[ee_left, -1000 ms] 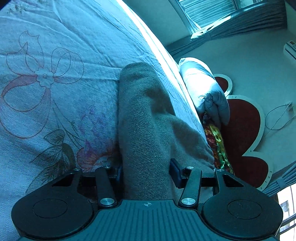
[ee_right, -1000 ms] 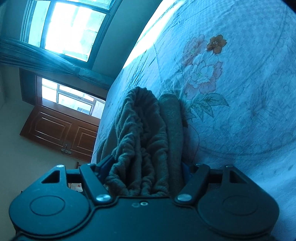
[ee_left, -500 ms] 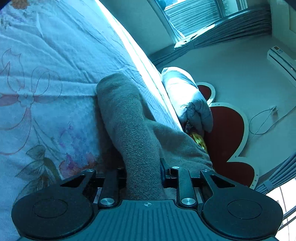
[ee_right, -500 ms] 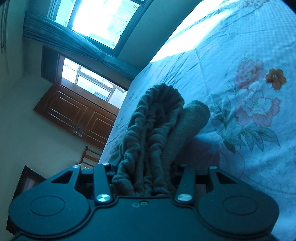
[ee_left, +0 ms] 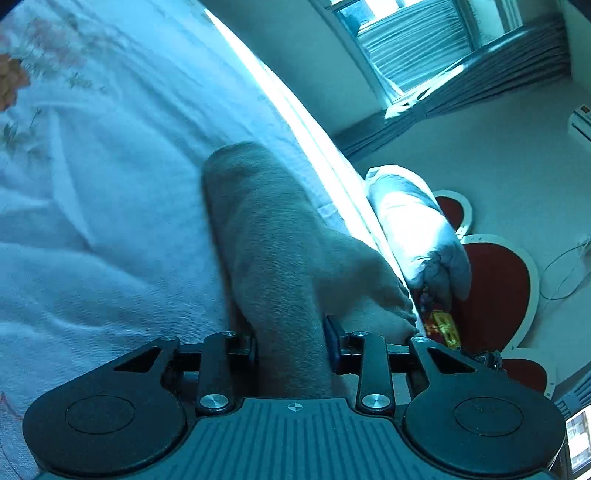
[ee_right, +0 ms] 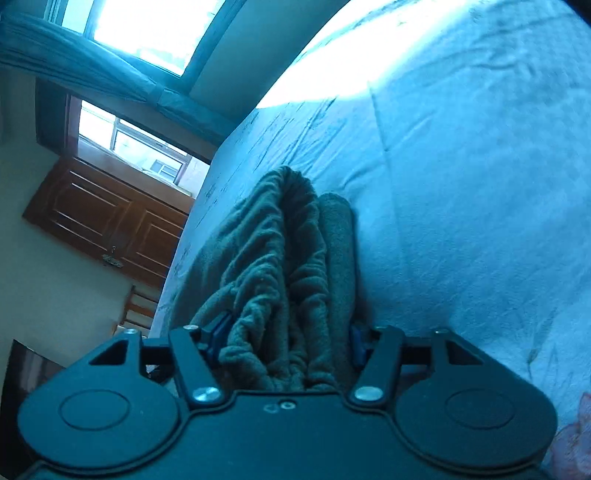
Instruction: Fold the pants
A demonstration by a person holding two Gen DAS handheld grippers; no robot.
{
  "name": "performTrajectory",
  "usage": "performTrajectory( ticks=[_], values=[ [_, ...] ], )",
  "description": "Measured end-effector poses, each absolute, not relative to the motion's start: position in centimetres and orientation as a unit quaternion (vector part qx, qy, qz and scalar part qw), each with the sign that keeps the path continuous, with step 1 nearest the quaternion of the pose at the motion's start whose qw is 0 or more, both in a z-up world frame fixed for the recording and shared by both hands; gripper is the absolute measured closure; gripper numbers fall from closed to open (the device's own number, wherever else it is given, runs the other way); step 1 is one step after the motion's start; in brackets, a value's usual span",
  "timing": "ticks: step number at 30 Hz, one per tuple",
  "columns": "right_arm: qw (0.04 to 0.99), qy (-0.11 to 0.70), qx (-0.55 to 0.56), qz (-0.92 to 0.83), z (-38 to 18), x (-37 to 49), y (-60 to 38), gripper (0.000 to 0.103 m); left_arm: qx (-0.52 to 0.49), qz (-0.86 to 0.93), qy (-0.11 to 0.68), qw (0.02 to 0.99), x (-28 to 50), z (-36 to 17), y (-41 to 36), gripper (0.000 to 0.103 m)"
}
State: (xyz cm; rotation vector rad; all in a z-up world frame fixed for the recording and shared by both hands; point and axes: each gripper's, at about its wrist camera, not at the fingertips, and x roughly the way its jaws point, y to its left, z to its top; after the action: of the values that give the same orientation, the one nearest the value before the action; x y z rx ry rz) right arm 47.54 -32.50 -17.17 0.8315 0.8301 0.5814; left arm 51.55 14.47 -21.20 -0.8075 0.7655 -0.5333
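Grey fleece pants [ee_left: 273, 236] lie folded on a pale floral bedspread [ee_left: 110, 206]. My left gripper [ee_left: 291, 345] is shut on a smooth folded edge of the pants, which rises in a thick fold between the jaws. My right gripper [ee_right: 286, 341] is shut on the gathered, ribbed waistband end of the pants [ee_right: 280, 258], bunched in several ridges. Both sets of fingertips are buried in the cloth.
The bed edge [ee_left: 317, 147] runs close on the left gripper's right, with a pillow [ee_left: 413, 229] and a red headboard [ee_left: 498, 280] beyond. A wooden door [ee_right: 107, 221], a window [ee_right: 147, 26] and a chair [ee_right: 138, 306] show past the bed in the right wrist view.
Both grippers have carried the pants across the bed: the flower prints have slid out of view and plain bedspread now lies ahead. Both grips are unchanged.
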Motion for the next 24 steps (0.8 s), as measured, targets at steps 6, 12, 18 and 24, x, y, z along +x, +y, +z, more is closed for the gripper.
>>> performTrajectory(
  ticks=[6,12,18,24],
  values=[
    [0.82,0.318,0.411,0.238,-15.2,42.2,-36.2,0.047,-0.378,-0.246,0.332,0.829,48.7,-20.1,15.9,0.066],
    [0.836,0.301,0.361,0.285,-11.5,40.7,-33.1,0.023,-0.264,-0.229,0.308,0.885,44.7,-15.9,14.3,0.048],
    [0.869,0.386,0.241,0.193,-13.4,41.1,-30.8,0.018,-0.228,-0.192,0.327,0.897,42.8,-17.9,14.1,0.042],
    [0.895,0.316,0.249,0.195,-8.0,35.1,-32.8,0.009,-0.234,-0.159,0.283,0.917,37.9,-14.2,16.6,0.041]
  ],
)
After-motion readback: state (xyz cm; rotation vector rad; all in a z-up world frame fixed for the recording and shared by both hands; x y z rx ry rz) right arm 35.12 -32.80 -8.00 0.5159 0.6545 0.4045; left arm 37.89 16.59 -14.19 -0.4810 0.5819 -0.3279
